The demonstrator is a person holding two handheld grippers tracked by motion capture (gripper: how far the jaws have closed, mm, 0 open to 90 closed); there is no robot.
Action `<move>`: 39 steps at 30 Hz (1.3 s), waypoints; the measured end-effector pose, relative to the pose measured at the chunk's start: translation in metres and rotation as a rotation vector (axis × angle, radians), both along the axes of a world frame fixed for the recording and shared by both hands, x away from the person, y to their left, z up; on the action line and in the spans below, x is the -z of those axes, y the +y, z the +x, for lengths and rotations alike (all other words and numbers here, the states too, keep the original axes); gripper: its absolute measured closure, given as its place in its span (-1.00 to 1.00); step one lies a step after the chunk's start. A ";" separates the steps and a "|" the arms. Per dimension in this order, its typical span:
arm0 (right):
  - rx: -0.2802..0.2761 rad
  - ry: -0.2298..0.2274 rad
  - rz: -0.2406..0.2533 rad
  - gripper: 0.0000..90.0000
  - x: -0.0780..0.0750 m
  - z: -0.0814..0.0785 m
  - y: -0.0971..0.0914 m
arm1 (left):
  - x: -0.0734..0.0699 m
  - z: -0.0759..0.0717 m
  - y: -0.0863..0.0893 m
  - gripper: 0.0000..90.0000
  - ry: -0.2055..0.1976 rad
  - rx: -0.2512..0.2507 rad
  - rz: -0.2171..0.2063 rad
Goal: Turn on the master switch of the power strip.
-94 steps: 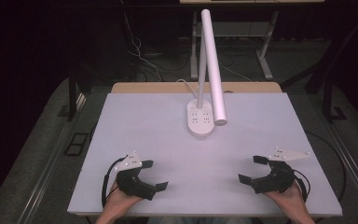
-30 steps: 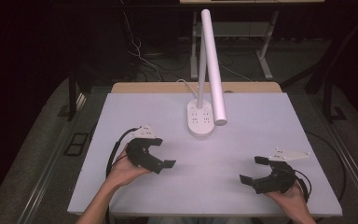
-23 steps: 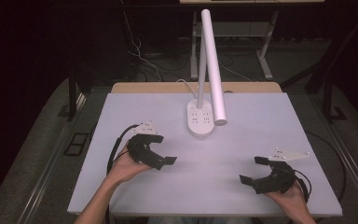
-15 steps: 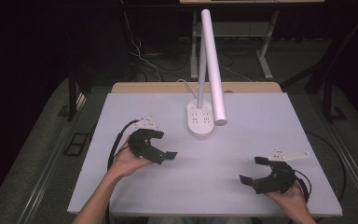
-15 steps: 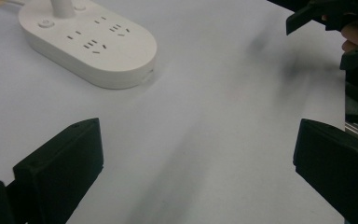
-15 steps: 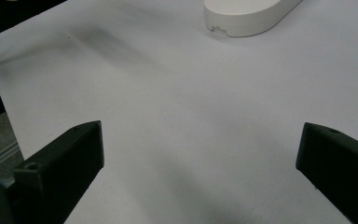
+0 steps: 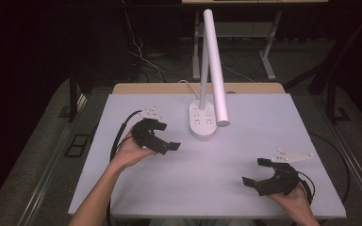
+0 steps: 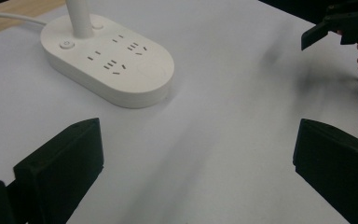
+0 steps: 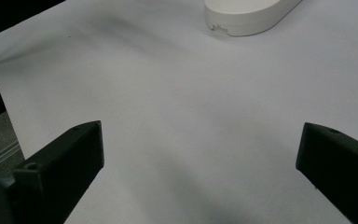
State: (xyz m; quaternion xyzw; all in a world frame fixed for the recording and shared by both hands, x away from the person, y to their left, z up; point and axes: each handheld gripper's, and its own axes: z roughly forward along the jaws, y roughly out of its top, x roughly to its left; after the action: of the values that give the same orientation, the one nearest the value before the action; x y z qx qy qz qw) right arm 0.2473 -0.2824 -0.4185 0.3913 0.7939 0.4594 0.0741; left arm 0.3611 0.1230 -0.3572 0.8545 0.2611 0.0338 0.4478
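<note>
An approach to the lamp base appears to be in hand: the left gripper is held above the table, near the base's left side and apart from it, jaws spread wide with nothing between them. The white base (with sockets and a round button on top) stands at the table's far middle. A short advance, aimed at the button or the base's edge, is probably called for next. The left forearm is stretched forward. The right gripper is kept near the right front edge, wide open and empty, pointed toward the base.
</note>
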 end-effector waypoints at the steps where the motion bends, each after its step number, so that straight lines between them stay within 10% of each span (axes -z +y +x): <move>1: 0.000 0.000 0.000 -0.99 0.000 0.000 0.000 | -0.001 0.001 0.000 -0.99 0.001 -0.002 -0.002; 39: -0.001 0.000 0.002 -0.99 0.000 0.001 0.000 | -0.011 0.066 -0.024 -0.95 0.000 -0.032 0.030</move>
State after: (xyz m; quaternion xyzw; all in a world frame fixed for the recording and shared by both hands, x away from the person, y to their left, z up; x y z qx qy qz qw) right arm 0.2479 -0.2828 -0.4187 0.3911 0.7936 0.4602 0.0737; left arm 0.4274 0.0994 -0.3460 0.8568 0.2741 0.0447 0.4345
